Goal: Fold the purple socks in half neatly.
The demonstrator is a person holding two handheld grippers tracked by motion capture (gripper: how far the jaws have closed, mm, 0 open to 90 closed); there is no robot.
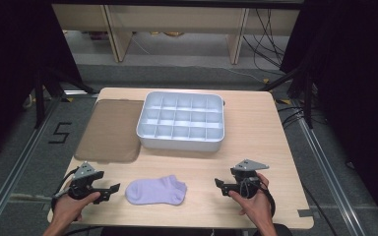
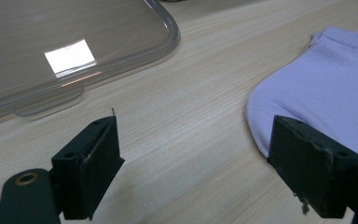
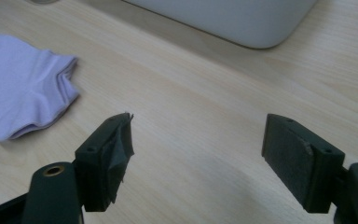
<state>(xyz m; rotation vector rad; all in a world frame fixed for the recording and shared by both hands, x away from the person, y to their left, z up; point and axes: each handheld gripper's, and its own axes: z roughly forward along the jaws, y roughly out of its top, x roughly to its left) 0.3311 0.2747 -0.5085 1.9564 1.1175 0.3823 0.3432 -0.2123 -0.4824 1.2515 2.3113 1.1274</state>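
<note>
1. Nearest the lens: two hands at the desk's near edge, left gripper (image 1: 107,189) toward the near left corner, right gripper (image 1: 220,185) toward the near right.
2. Between them, flat on the desk (image 1: 256,132) close to its near edge: lilac sock (image 1: 156,191), lying sideways, untouched.
3. Left gripper: fingers (image 2: 89,171) wide apart, nothing between, hovering just beside the sock's rounded end; bare wood in the gap.
4. Right gripper: fingers (image 3: 105,161) likewise spread, nothing clamped, aimed at the sock's cuff end but clearly apart from it.
5. Seen along the left gripper: sock (image 2: 328,98) at right, its edge partly behind the right-hand finger.
6. Seen along the right gripper: sock (image 3: 21,84) at upper left, folded layers visible at the cuff.
7. Farther back, around mid-desk: pale grey divided box (image 1: 181,120), many small compartments.
8. Just beside the box, by the desk's left edge: smoky translucent lid (image 1: 110,130), lying flat.
</note>
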